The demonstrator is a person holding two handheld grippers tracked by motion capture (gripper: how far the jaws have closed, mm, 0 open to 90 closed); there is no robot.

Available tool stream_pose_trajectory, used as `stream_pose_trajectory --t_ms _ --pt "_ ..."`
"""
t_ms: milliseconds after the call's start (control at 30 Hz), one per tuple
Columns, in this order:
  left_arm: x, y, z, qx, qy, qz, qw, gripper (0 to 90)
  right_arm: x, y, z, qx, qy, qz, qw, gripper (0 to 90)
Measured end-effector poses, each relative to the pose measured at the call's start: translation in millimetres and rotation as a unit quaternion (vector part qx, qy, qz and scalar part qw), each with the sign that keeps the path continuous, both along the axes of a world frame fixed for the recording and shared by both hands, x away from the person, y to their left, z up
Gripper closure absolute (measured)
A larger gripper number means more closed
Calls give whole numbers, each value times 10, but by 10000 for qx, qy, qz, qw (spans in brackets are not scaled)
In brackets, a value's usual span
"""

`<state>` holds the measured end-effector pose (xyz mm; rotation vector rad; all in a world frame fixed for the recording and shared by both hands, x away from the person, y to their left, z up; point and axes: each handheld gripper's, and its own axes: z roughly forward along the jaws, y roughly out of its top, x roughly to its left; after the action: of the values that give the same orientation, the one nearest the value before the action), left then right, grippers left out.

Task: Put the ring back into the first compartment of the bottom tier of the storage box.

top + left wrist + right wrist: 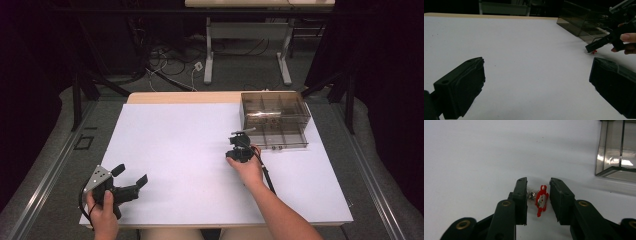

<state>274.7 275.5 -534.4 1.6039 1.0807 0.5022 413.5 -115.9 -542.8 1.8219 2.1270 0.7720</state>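
A small red charm (pixel 541 200) with a silver bell (pixel 532 195) lies on the white table sheet (pixel 190 145). My right gripper (pixel 538 182) points down at it, open, one jaw on each side and a small gap to either. In the high view that right gripper (pixel 239 148) stands just left of the box's front corner. The left gripper view shows the red charm (pixel 594 51) under the right gripper's tip (pixel 599 45). My left gripper (pixel 131 176) rests near the front left of the table, open wide, with nothing between its jaws (pixel 537 61).
A smoky clear compartment box (pixel 274 120) stands at the back right of the table, also in the right gripper view as a clear box (pixel 616 150). The table's wooden edge (pixel 180 97) runs along the back. Table legs and cables lie beyond.
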Motion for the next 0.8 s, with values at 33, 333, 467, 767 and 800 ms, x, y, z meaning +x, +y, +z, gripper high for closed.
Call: stream_pose_trajectory --t_ms 33,333,467,767,800 --pt "0 -2 0 -6 -4 4 10000 3 0 1 0 -4 3 2 10000 680" --pt "0 -4 -2 -5 8 14 10000 3 0 -8 -2 -4 -13 0 10000 707" --pt "0 1 -1 5 5 13 10000 3 0 -8 -3 -6 -26 12 10000 711" --pt "1 3 -1 1 1 11 10000 3 1 -19 -3 26 -31 31 10000 718" --pt "1 3 -2 2 3 13 10000 3 1 -19 -3 23 -34 31 10000 719"
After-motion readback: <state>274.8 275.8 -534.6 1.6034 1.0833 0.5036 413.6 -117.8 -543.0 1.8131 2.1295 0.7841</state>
